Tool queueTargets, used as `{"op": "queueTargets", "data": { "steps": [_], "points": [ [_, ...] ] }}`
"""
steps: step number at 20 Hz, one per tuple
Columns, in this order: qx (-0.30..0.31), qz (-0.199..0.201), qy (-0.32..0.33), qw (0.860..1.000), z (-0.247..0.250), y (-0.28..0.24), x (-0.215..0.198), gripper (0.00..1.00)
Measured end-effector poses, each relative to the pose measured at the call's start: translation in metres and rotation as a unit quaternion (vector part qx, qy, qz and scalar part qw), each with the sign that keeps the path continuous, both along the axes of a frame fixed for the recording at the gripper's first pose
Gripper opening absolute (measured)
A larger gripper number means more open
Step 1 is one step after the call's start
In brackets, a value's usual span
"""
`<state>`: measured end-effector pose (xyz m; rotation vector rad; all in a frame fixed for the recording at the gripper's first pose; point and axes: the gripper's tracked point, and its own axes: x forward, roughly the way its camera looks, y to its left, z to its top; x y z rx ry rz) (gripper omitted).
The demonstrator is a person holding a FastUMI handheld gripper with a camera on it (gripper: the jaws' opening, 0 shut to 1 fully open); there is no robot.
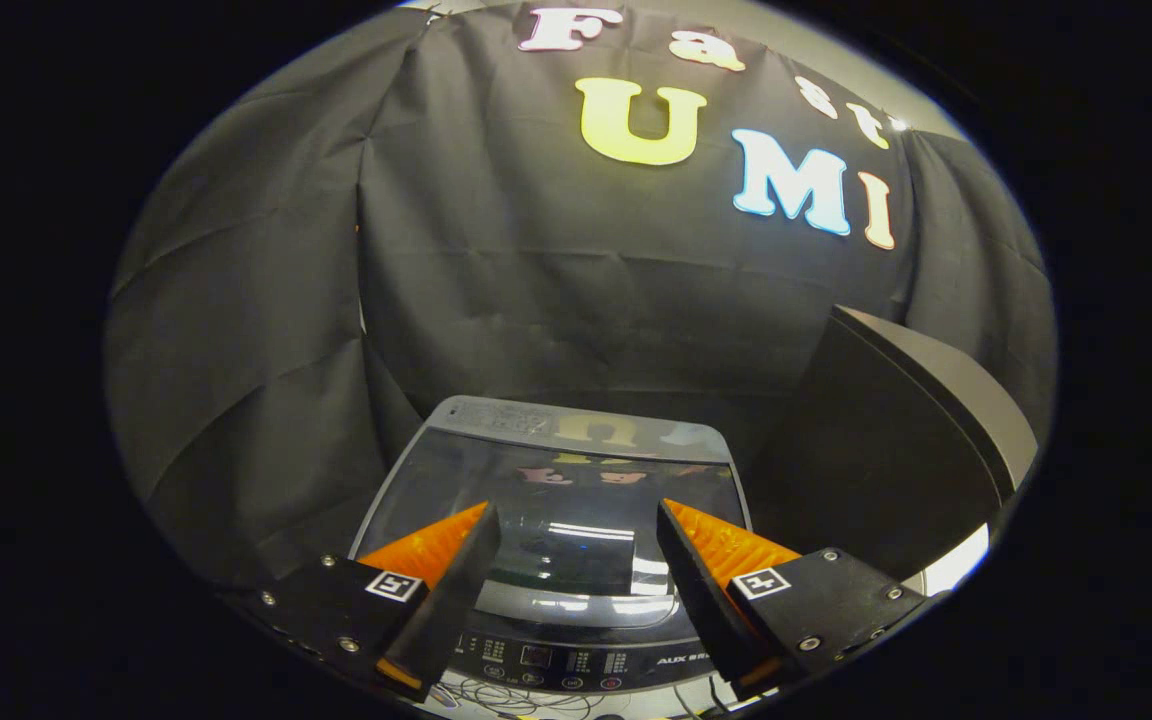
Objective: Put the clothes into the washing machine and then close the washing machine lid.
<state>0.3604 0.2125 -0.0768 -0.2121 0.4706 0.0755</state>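
Jaws of my gripper (576, 520) were spread wide, holding nothing, above the washing machine (556, 500). Its glass lid (561, 520) lay shut. A dark board (886, 440) stood close beside it.

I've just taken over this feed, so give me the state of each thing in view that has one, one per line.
Top-loading washing machine with a grey body: upright, below and ahead of the fingers.
Dark glossy glass lid: down flat, closed.
Control panel at the machine's near edge: one small display faintly lit.
Gripper: open, nothing between its fingers, above the lid.
Dark curved panel right of the machine: upright.
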Motion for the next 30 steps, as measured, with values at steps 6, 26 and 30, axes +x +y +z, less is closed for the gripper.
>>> {"op": "queueTargets", "data": {
  "steps": [6, 26, 30],
  "points": [
    [0.016, 0.025, -0.051, 0.998, 0.044, -0.037, -0.074, 0.97],
    [0.038, 0.043, -0.198, 0.978, 0.163, -0.248, -0.349, 0.96],
    [0.056, -0.002, -0.251, 0.966, 0.178, -0.276, -0.405, 0.96]
  ]
}}
